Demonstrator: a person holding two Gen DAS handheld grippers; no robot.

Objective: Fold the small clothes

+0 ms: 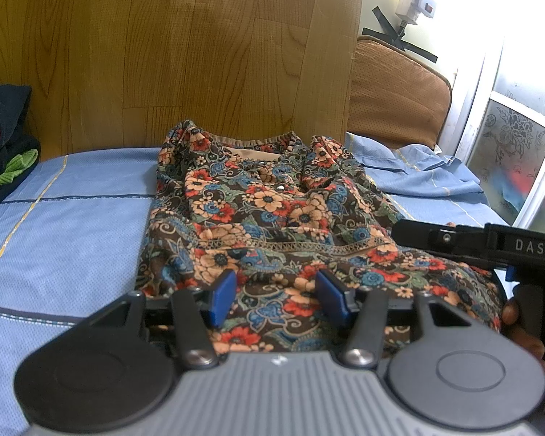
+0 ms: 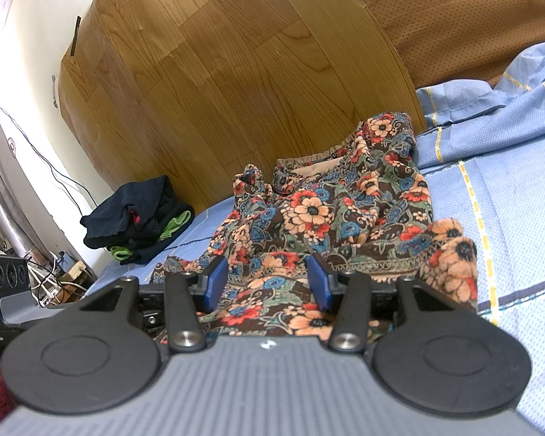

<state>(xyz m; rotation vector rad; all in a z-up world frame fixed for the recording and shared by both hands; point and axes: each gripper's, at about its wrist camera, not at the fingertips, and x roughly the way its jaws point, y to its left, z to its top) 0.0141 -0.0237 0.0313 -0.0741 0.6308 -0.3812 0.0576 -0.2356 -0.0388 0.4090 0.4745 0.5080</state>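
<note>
Blue bedsheet [image 1: 72, 218], brown cushion [image 1: 396, 98]

floral garment [image 1: 272, 210] on blue sheet [image 1: 65, 218] | left gripper [image 1: 276, 296] fingers apart, seemingly ungripped

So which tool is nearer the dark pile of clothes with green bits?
Left. The left tool sits on the side of the floral garment towards the dark pile; the right tool is on the side away from it.
</note>
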